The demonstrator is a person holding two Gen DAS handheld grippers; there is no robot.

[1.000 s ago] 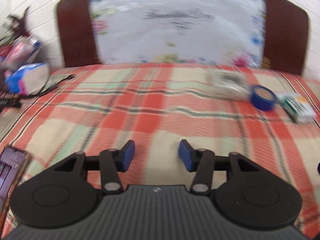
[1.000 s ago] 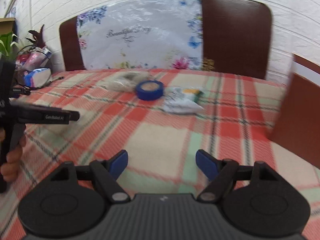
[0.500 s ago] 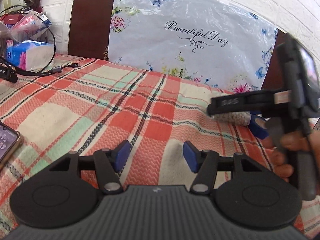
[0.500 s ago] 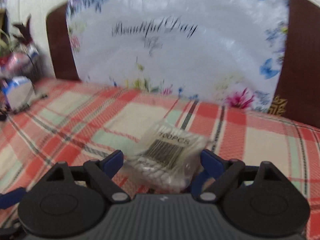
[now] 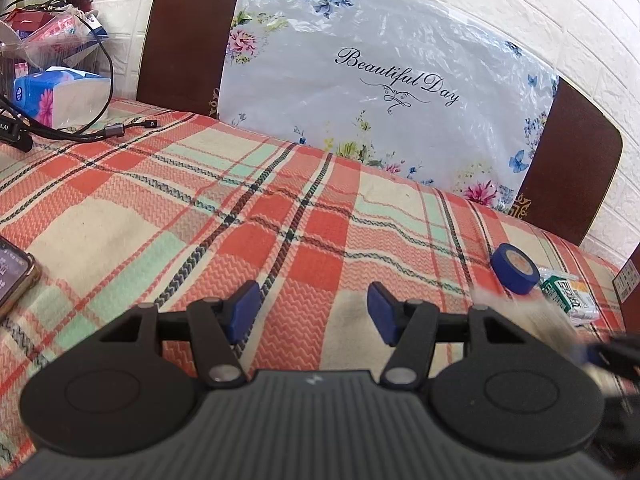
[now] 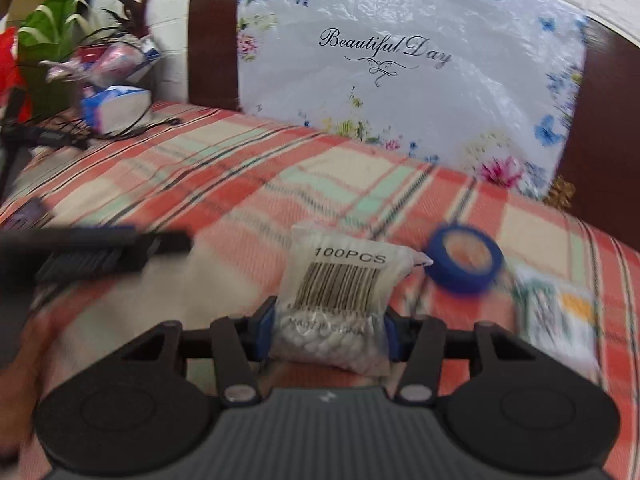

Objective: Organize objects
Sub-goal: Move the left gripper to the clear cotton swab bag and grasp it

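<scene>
we see our right gripper (image 6: 329, 330) with a clear bag of cotton swabs (image 6: 340, 300) standing between its blue pads, the lower part of the bag wedged between them; the jaws are closing and the pads sit against the bag's sides. the bag is printed "100pcs" above a barcode, and its top leans away from us over the plaid bed cover (image 6: 248, 184). just to the right of the bag lies a blue tape roll (image 6: 464, 259), close to the bag's upper corner, and further right a small green-and-white packet (image 6: 556, 320), blurred.

our left gripper (image 5: 310, 314) hangs over a bare patch of the bed cover with its jaws part-way apart and nothing between them — they are opening a little. in the left wrist view the tape roll (image 5: 515, 269) and the packet (image 5: 570, 298) lie well to its right, and a pale blur at the right edge looks like the bag with the right gripper, though we cannot tell for sure.

at the head of the bed a plastic-wrapped floral item reading "beautiful day" (image 5: 376, 92) leans on the dark headboard (image 5: 184, 36). a tissue pack (image 5: 56, 94) and cables (image 5: 100, 128) lie at far left — a phone (image 5: 12, 276) at the left edge.
</scene>
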